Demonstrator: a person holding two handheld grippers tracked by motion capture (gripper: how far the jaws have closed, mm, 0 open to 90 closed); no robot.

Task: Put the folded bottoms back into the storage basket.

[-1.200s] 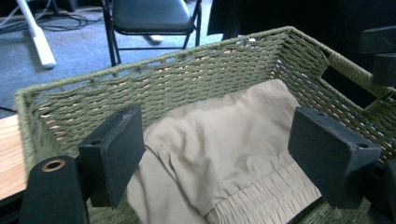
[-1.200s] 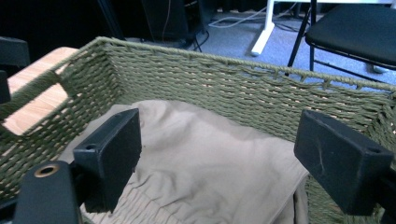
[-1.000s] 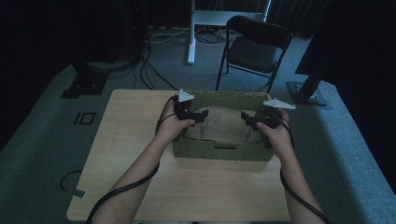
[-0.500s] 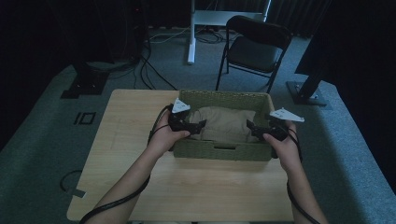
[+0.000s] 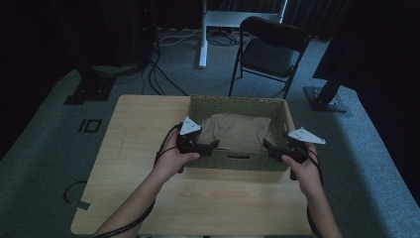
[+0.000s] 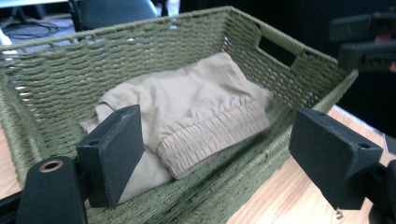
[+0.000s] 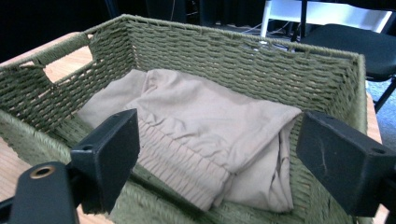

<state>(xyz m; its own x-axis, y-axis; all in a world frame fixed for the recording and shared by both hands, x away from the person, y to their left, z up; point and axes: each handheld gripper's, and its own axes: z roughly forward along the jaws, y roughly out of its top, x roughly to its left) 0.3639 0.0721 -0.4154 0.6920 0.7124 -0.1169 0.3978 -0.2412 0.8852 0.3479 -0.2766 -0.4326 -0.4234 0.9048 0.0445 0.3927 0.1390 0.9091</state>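
Observation:
A green woven basket [image 5: 237,100] stands on the wooden table [image 5: 138,134] with a folded beige garment [image 5: 238,130] inside. My left gripper [image 5: 214,145] hovers at the basket's near left corner, jaws open and pointing right. In the left gripper view the basket's near wall [image 6: 261,158] passes between its open jaws [image 6: 219,154], with one pad over the garment [image 6: 201,102]. My right gripper [image 5: 267,147] sits at the near right corner, pointing left. Its jaws [image 7: 219,158] stand wide open above the garment [image 7: 210,116], touching nothing.
A black folding chair [image 5: 270,47] stands behind the table, beside a white desk leg [image 5: 203,34]. Cables [image 5: 148,69] run over the grey carpet at the back left. A dark stand base [image 5: 324,99] sits on the floor at the right.
Both hands have drawn back from over the basket toward its near corners and sunk slightly. The jaws stay open, and the basket and garment have not moved.

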